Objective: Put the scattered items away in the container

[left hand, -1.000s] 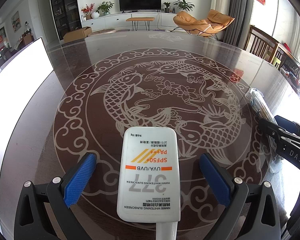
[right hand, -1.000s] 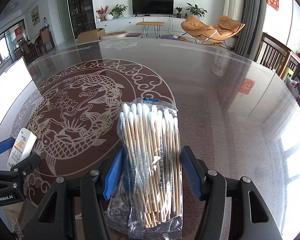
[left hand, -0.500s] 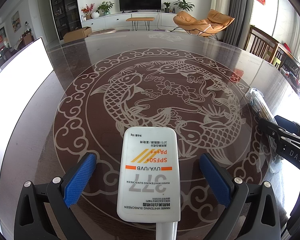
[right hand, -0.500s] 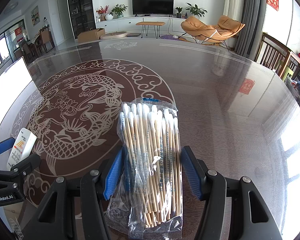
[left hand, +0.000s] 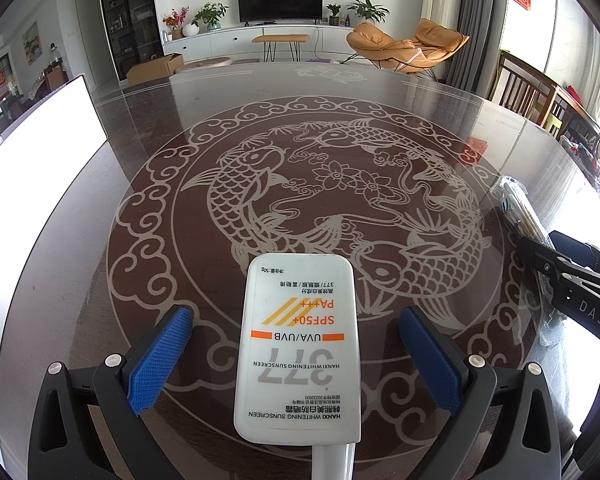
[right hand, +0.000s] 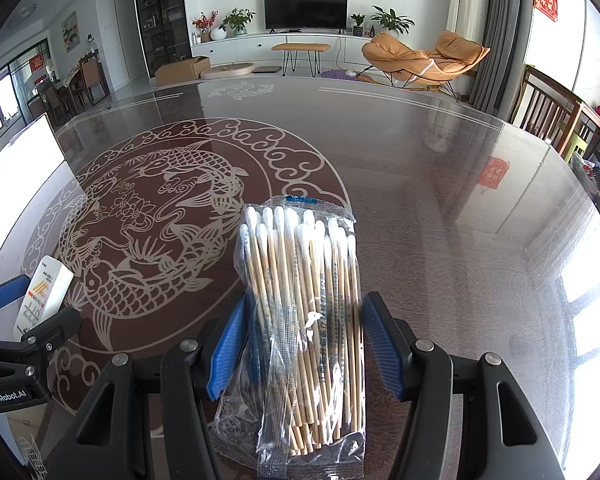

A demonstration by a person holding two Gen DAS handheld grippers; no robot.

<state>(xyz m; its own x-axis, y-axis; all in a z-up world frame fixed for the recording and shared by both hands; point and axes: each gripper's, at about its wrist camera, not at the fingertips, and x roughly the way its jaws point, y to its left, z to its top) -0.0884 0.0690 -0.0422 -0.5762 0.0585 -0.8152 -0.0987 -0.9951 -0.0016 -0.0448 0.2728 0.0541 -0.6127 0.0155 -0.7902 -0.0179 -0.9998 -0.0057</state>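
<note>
A white sunscreen tube [left hand: 298, 344] lies flat on the glass table between the wide-open blue pads of my left gripper [left hand: 296, 364]; neither pad touches it. It also shows at the left edge of the right wrist view [right hand: 44, 292]. A clear bag of cotton swabs [right hand: 304, 316] lies on the table between the fingers of my right gripper [right hand: 304, 350], whose jaws stand close on both sides of the bag with small gaps. The bag also shows at the right of the left wrist view [left hand: 520, 212]. A white container [left hand: 32, 152] stands at the left.
The dark round table [right hand: 440, 208] has a koi pattern under glass. Wooden chairs [right hand: 552, 112] stand past its right rim. The white container wall also shows at the left in the right wrist view [right hand: 20, 160].
</note>
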